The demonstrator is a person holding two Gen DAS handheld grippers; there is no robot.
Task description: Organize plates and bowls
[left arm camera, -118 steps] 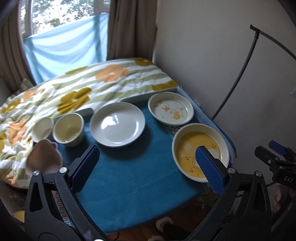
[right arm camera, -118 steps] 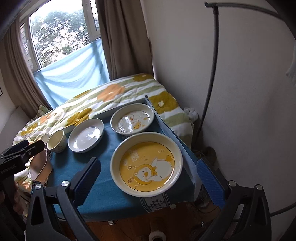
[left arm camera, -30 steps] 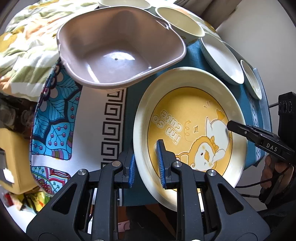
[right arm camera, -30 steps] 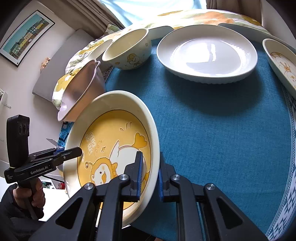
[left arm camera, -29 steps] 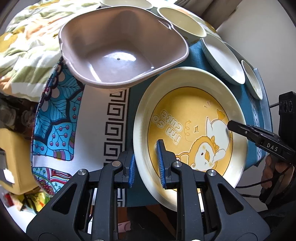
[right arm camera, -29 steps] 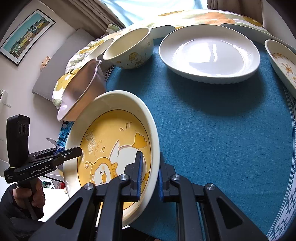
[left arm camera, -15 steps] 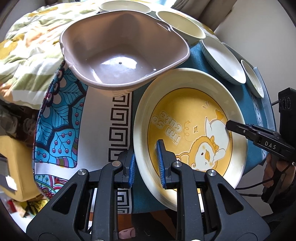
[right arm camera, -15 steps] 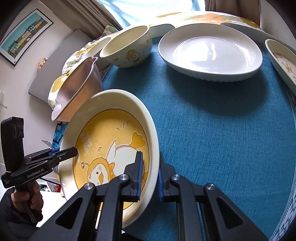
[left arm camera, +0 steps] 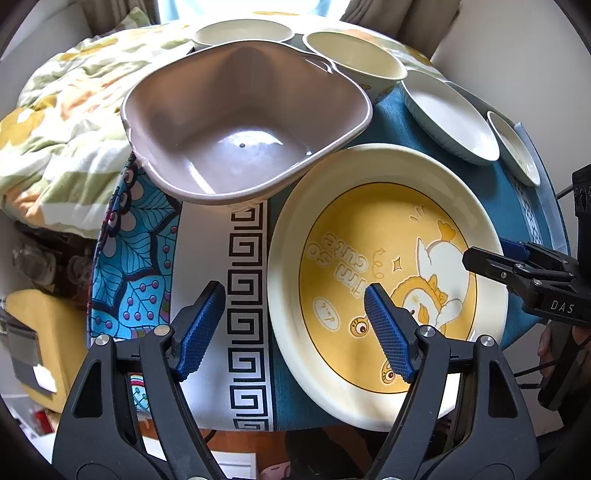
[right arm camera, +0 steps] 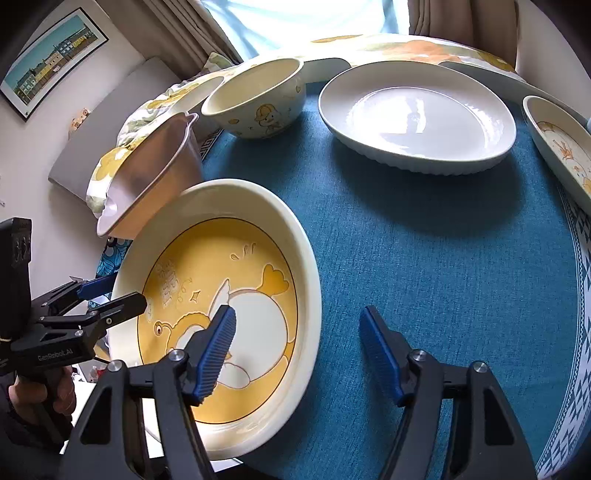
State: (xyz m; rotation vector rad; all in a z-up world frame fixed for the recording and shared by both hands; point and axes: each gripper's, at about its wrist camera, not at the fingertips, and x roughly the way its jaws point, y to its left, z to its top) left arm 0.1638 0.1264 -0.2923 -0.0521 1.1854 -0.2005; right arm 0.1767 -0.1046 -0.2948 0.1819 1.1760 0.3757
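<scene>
The large yellow duck plate (left arm camera: 384,236) lies on the blue cloth at the table's near left edge; it also shows in the right wrist view (right arm camera: 221,295). My left gripper (left arm camera: 295,325) is open, its fingers straddling the plate's left rim. My right gripper (right arm camera: 297,345) is open, straddling the plate's right rim. A taupe square bowl (left arm camera: 243,129) sits behind the plate, its rim over the plate's edge. A cream duck bowl (right arm camera: 258,99), a white plate (right arm camera: 417,110) and a small duck plate (right arm camera: 561,147) stand farther back.
A second cream bowl (left arm camera: 242,33) stands behind the taupe bowl. A patterned cloth (left arm camera: 243,258) hangs over the table's left edge. A floral quilt (left arm camera: 55,110) lies beyond. The blue cloth (right arm camera: 443,258) is bare between the plates.
Both grippers were shut on the yellow duck plate's rim; both have now opened and let it go. The plate rests flat beside the taupe bowl.
</scene>
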